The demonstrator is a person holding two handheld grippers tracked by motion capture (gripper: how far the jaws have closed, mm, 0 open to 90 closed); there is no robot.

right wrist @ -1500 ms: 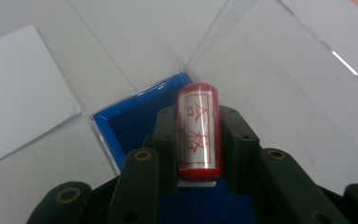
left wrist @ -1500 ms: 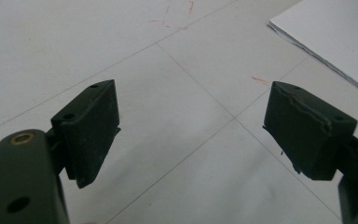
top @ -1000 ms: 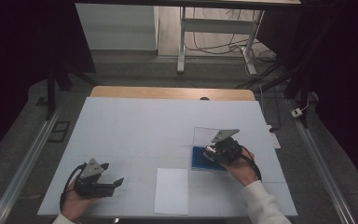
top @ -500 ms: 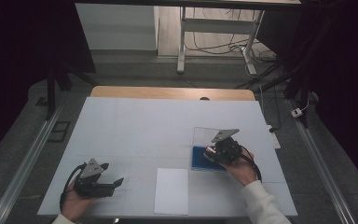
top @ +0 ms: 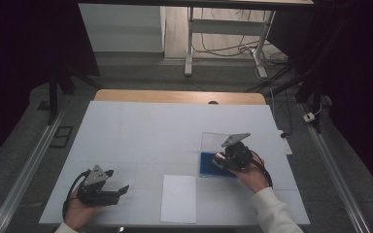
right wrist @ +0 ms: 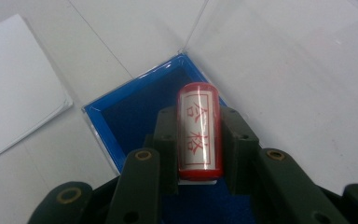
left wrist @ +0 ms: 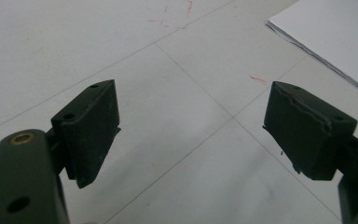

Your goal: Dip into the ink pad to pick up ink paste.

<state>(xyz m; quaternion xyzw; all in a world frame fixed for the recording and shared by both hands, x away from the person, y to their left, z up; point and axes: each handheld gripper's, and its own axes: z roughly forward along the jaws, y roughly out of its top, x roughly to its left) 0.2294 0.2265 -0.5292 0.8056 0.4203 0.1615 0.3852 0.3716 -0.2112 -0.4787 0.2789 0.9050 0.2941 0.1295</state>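
From above, I see my white table (top: pixel 175 131) with a strip of bare wood along its far edge, standing on a grey floor (top: pixel 24 145) in a dark room; beyond it are metal desk legs (top: pixel 189 43) with loose cables (top: pixel 223 48), a metal rail (top: pixel 24 174) runs along the floor at the left, and another lies at the right. My left gripper (top: pixel 119 190) rests on the near left part of the table, its jaws apart with nothing between them. A sheet of white paper (top: pixel 178 198) lies near the front edge between my hands. My right gripper (top: pixel 218 160) sits to the right of the paper, over a blue ink pad (top: pixel 208 164) whose clear lid (top: pixel 213 141) is folded back flat on the table behind it. Along my left gripper, both black pads (left wrist: pixel 93 130) stand wide over bare white surface crossed by faint seams and a few small red marks, with the paper's corner (left wrist: pixel 335 37) at upper right. Along my right gripper (right wrist: pixel 199 140), the jaws are clamped narrow on a red stamp (right wrist: pixel 199 133) with a white label bearing red characters; the stamp is held just above the dark blue pad (right wrist: pixel 135 112) in its blue tray, the clear lid (right wrist: pixel 279 51) stretches beyond, and the paper (right wrist: pixel 18 79) lies to the left.
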